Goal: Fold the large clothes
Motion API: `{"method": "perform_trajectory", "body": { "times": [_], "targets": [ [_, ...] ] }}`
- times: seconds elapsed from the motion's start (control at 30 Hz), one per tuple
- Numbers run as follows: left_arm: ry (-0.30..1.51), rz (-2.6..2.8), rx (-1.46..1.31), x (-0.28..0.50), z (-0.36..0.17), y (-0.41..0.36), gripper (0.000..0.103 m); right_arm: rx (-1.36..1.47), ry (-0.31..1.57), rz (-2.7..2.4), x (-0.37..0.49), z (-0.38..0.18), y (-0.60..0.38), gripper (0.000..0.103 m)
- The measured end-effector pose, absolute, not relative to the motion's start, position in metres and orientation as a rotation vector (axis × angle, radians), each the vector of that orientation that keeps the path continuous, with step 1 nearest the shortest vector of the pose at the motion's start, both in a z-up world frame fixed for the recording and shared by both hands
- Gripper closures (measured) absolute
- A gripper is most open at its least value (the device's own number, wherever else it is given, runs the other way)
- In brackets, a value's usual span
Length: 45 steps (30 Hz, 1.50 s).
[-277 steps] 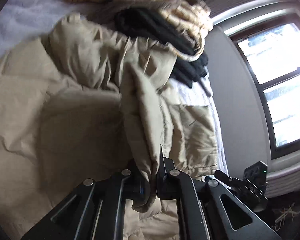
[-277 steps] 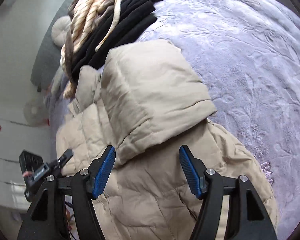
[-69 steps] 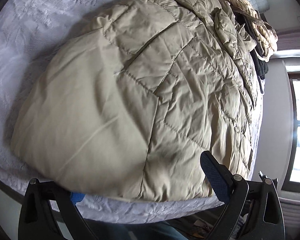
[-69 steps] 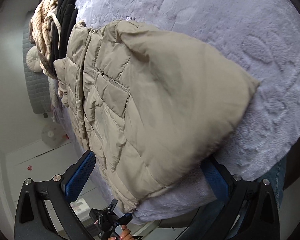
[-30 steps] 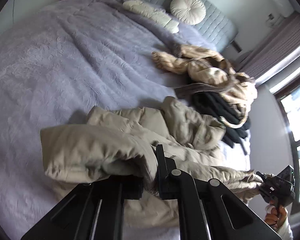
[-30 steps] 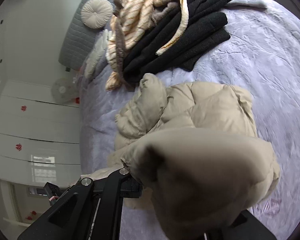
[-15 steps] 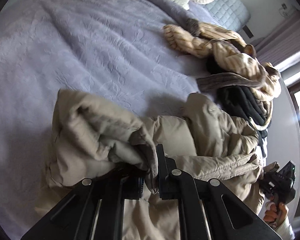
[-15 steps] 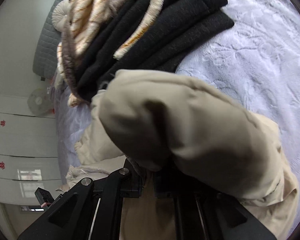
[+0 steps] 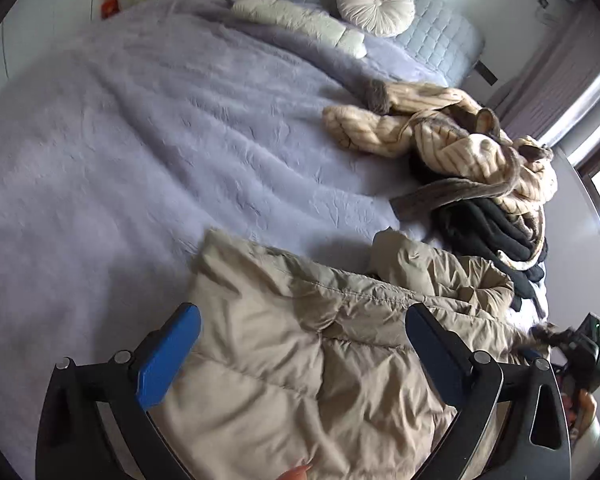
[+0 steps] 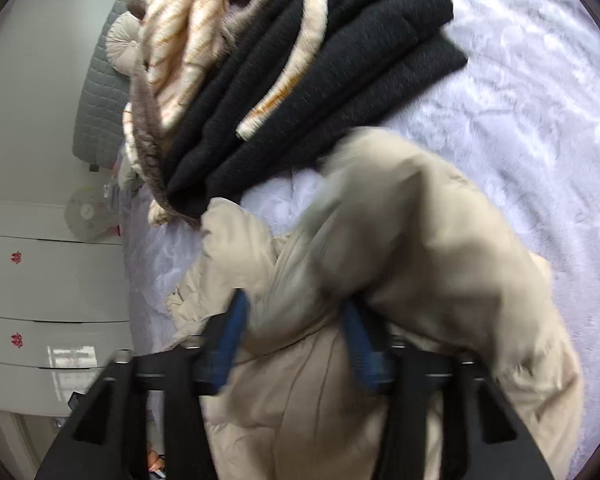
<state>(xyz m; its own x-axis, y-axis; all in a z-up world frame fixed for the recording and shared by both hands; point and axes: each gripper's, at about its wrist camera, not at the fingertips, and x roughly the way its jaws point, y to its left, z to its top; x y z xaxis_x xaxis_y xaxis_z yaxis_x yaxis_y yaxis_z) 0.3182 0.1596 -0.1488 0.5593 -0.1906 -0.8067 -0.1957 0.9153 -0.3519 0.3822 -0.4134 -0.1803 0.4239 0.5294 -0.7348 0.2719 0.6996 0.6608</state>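
- Beige puffer jacket (image 9: 300, 344) lies bunched and doubled over on the lavender bed cover (image 9: 140, 152), at the near edge of the bed.
- Left gripper (image 9: 300, 344): jaws have just been opening and now stand wide, blue pads on either side of the jacket's quilted top layer; the pads do not press it and nothing is held.
- Right gripper (image 10: 296, 344): jaws have just been opening, now about half apart. A fold of the jacket (image 10: 420, 260) bulges between and over the blue pads; the picture is motion-blurred, but the cloth looks loose between the pads rather than pinched.
- Just beyond the jacket's far end: black knit garment (image 10: 320, 92) under a cream striped coat with brown fur trim (image 9: 452, 144), heaped together; in the right wrist view the black knit touches the jacket's edge.
- Far end of the bed: grey quilted headboard (image 9: 432, 28), round cream cushion (image 9: 376, 6), long pale pillow (image 9: 296, 24).
- White drawer fronts (image 10: 40, 280) at the left of the right wrist view.
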Motion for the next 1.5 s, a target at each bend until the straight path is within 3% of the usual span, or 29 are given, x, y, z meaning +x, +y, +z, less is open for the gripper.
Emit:
{"method": "perform_trajectory", "body": {
  "times": [0.07, 0.1, 0.13, 0.17, 0.2, 0.27, 0.33, 0.83, 1.2, 1.27, 1.3, 1.33, 1.37, 1.5],
  "targets": [
    [0.969, 0.028, -0.402, 0.308, -0.141, 0.164, 0.001, 0.793, 1.130, 0.197, 0.370, -0.165, -0.420, 0.042],
    [0.967, 0.035, -0.382, 0.303, -0.140, 0.166, 0.001, 0.758, 1.127, 0.191, 0.363, -0.157, -0.421, 0.050],
    [0.971, 0.046, -0.355, 0.299, -0.142, 0.166, 0.006, 0.695, 1.124, 0.189, 0.356, -0.151, -0.422, 0.060],
    [0.981, 0.058, -0.326, 0.297, -0.146, 0.165, 0.019, 0.626, 1.137, 0.194, 0.351, -0.146, -0.420, 0.084],
    [1.002, 0.064, -0.296, 0.297, -0.152, 0.163, 0.025, 0.557, 1.154, 0.191, 0.347, -0.145, -0.418, 0.090],
    [1.068, 0.067, -0.251, 0.302, -0.174, 0.160, 0.054, 0.410, 1.185, 0.156, 0.346, -0.147, -0.416, 0.090],
    [1.124, 0.101, -0.196, 0.317, -0.196, 0.157, 0.060, 0.334, 1.186, 0.097, 0.350, -0.151, -0.413, 0.090],
    [1.150, 0.218, -0.183, 0.371, -0.277, 0.156, 0.059, 0.345, 1.182, -0.064, 0.407, -0.248, -0.443, 0.097],
    [1.121, 0.227, -0.215, 0.337, -0.215, 0.171, 0.058, 0.277, 1.127, -0.107, 0.385, -0.187, -0.437, 0.091],
    [1.112, 0.222, -0.227, 0.318, -0.203, 0.173, 0.057, 0.310, 1.103, -0.100, 0.368, -0.171, -0.440, 0.085],
    [1.113, 0.219, -0.240, 0.307, -0.198, 0.174, 0.054, 0.321, 1.096, -0.099, 0.360, -0.165, -0.440, 0.078],
    [1.113, 0.219, -0.254, 0.297, -0.195, 0.174, 0.036, 0.333, 1.090, -0.094, 0.351, -0.160, -0.439, 0.074],
    [1.105, 0.225, -0.267, 0.287, -0.192, 0.174, 0.023, 0.347, 1.080, -0.087, 0.338, -0.154, -0.432, 0.068],
    [1.111, 0.206, -0.262, 0.253, -0.187, 0.163, 0.023, 0.385, 1.085, -0.061, 0.298, -0.147, -0.415, 0.065]
  ]
}}
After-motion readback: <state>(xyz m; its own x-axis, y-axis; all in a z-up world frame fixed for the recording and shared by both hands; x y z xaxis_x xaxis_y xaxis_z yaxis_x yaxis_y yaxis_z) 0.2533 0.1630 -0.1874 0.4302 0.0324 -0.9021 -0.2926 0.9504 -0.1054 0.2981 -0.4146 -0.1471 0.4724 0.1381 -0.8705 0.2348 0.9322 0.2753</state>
